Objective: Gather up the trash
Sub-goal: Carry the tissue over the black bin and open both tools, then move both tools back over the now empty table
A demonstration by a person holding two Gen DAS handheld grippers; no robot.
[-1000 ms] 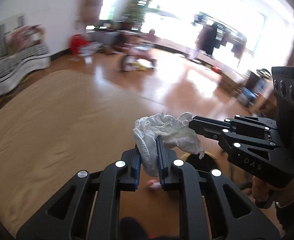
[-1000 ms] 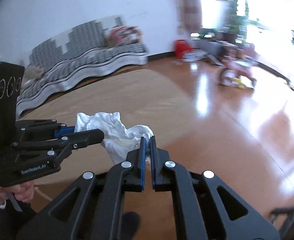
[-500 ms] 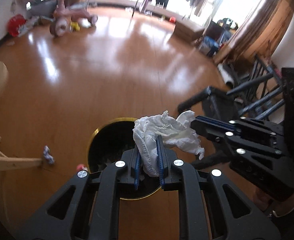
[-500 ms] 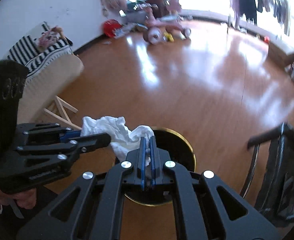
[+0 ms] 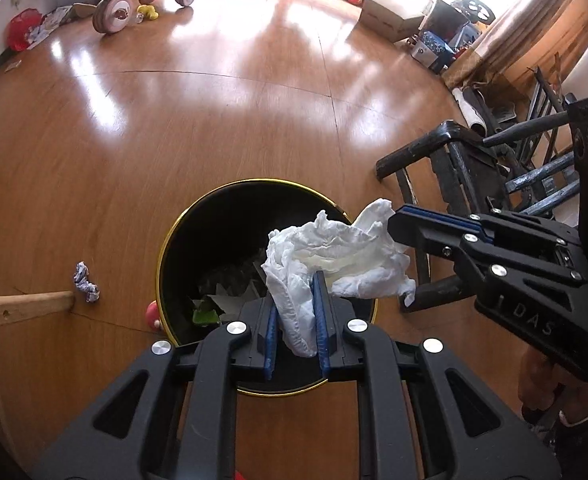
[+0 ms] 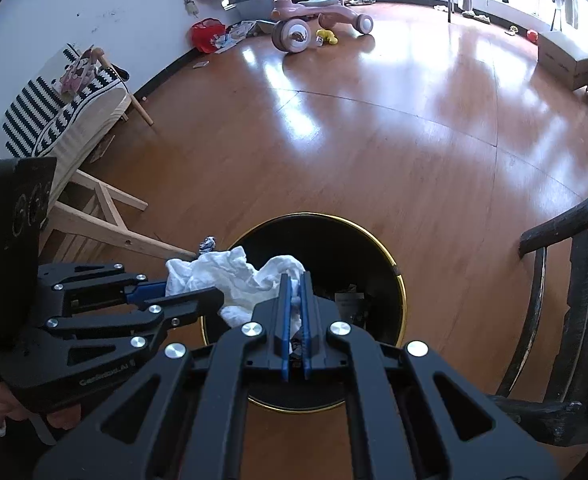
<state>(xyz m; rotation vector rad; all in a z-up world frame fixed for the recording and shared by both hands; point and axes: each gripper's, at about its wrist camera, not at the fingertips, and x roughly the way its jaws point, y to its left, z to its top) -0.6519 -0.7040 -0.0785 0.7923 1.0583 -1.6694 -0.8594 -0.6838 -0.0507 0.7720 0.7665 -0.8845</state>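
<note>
A crumpled white tissue [image 5: 326,256] hangs between both grippers over a round black bin with a gold rim [image 5: 166,248]. My left gripper [image 5: 296,296] is shut on its lower left part. My right gripper [image 6: 294,284] is shut on its other end; it also shows in the left wrist view [image 5: 398,224]. In the right wrist view the tissue [image 6: 238,276] sits over the bin's left rim [image 6: 402,280], with the left gripper [image 6: 198,292] at the left. Paper and green scraps [image 5: 210,300] lie inside the bin.
A small crumpled wrapper [image 5: 85,282] and a red ball [image 5: 152,314] lie on the wood floor left of the bin. A wooden frame [image 6: 106,216] stands left, a black chair [image 6: 566,304] right. A pink tricycle [image 6: 310,20] is far off.
Both grippers swung with the tissue from over the round table to above the bin, and the bin has come closer and more centred. The grip on the tissue is unchanged.
</note>
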